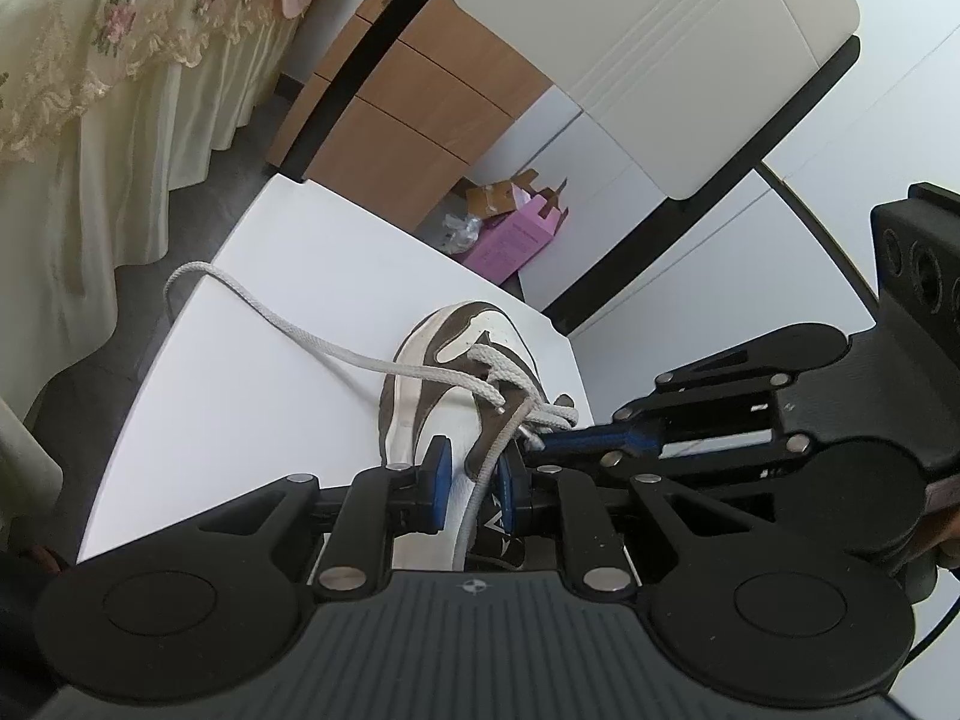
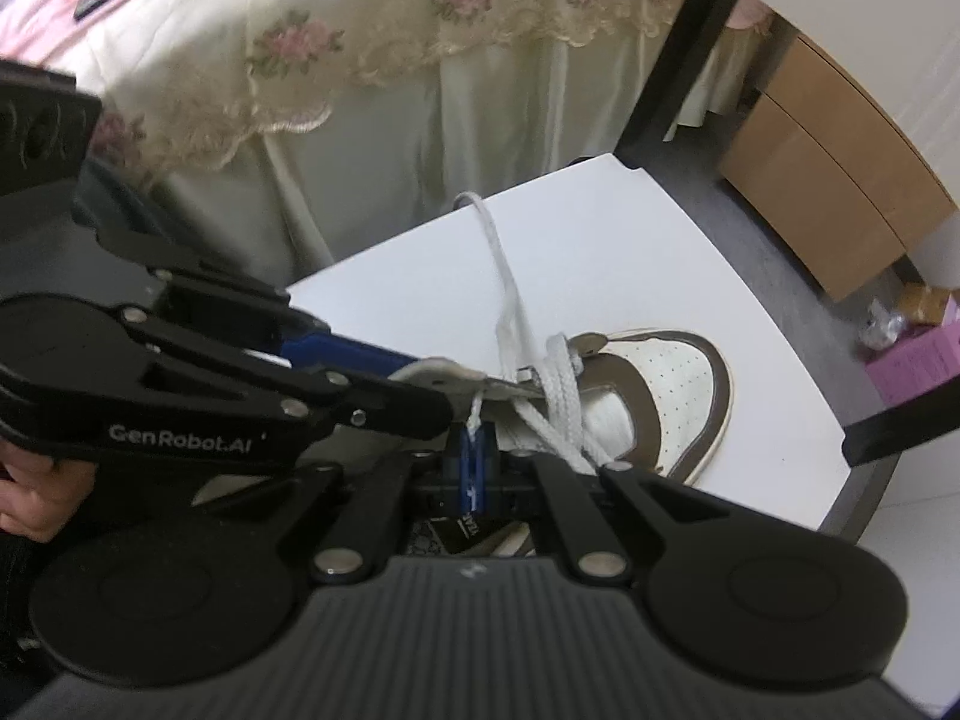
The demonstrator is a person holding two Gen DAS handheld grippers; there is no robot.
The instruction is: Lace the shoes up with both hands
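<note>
Shoe (image 2: pixel 654 396) lay on white table (image 1: pixel 252 372), left gripper (image 1: pixel 474 486) clamped its eyelet flap, right gripper (image 2: pixel 477 462) pinched lace (image 1: pixel 336 354) end, loose lace trailed toward 10 o'clock.

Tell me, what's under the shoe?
The shoe sits on a white table. The table right under its sole is covered, so anything there can't be seen.
</note>
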